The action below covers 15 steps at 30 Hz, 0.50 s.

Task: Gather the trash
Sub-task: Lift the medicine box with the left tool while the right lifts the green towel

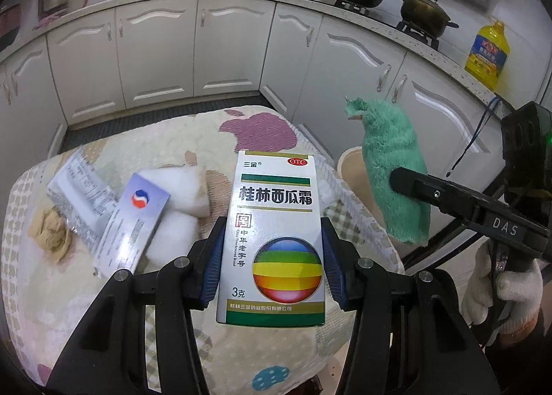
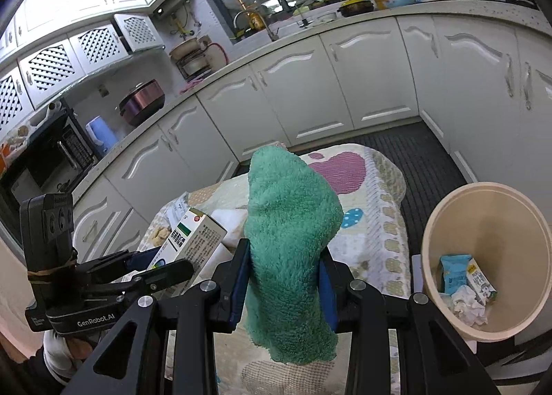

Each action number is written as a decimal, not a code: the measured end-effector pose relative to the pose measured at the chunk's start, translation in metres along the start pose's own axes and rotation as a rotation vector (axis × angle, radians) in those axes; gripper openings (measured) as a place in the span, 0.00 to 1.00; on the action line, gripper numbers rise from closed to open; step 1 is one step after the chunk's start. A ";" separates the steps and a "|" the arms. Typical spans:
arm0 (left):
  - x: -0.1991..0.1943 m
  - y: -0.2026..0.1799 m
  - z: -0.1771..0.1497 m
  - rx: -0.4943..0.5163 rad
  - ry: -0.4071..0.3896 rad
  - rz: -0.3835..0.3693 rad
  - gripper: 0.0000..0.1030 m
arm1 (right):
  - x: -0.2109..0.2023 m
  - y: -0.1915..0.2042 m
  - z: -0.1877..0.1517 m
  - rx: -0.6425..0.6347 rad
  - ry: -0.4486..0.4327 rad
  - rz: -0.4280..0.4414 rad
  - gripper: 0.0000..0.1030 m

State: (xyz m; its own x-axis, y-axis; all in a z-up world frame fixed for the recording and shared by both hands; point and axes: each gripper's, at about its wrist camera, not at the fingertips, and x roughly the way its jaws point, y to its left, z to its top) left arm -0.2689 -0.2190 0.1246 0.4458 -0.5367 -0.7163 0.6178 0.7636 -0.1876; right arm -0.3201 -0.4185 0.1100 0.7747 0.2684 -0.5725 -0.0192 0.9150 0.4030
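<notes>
My left gripper (image 1: 272, 246) is shut on a white medicine box (image 1: 274, 236) with a rainbow ball print, held upright above the cloth-covered table (image 1: 179, 343); the same medicine box (image 2: 196, 239) shows at the left of the right wrist view. A fluffy green cloth (image 2: 289, 257) is clamped between the blue pads of my right gripper (image 2: 284, 284) and hangs over the table's right side; in the left wrist view the green cloth (image 1: 393, 170) sits at the right. A beige trash bin (image 2: 483, 222) with wrappers and tissue stands on the floor right of the table.
On the table lie a smaller white-and-blue box (image 1: 134, 222), a printed leaflet (image 1: 79, 188), white wadding (image 1: 179, 201) and a crumpled tan scrap (image 1: 51, 236). White kitchen cabinets (image 1: 155, 57) ring the table. A gloved hand (image 1: 500, 291) holds the right gripper.
</notes>
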 end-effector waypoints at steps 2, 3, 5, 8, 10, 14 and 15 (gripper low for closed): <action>0.001 -0.003 0.001 0.006 0.000 -0.001 0.48 | -0.003 -0.004 -0.001 0.008 -0.003 -0.005 0.34; 0.003 -0.005 0.002 0.009 0.001 -0.002 0.48 | -0.005 -0.006 -0.001 0.011 -0.004 -0.007 0.34; 0.005 -0.008 0.003 0.015 0.003 -0.004 0.48 | -0.007 -0.008 -0.001 0.017 -0.005 -0.011 0.34; 0.008 -0.013 0.004 0.022 0.007 -0.006 0.48 | -0.009 -0.012 -0.001 0.023 -0.007 -0.015 0.34; 0.010 -0.016 0.005 0.025 0.009 -0.006 0.48 | -0.011 -0.014 -0.001 0.026 -0.009 -0.016 0.34; 0.013 -0.019 0.007 0.028 0.010 -0.010 0.48 | -0.015 -0.017 -0.001 0.035 -0.015 -0.023 0.34; 0.014 -0.019 0.007 0.028 0.011 -0.012 0.48 | -0.015 -0.019 -0.001 0.038 -0.016 -0.025 0.34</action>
State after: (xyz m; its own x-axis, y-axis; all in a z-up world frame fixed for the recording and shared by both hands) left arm -0.2696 -0.2437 0.1228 0.4314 -0.5417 -0.7214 0.6409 0.7468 -0.1776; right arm -0.3319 -0.4394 0.1108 0.7849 0.2406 -0.5709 0.0236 0.9092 0.4157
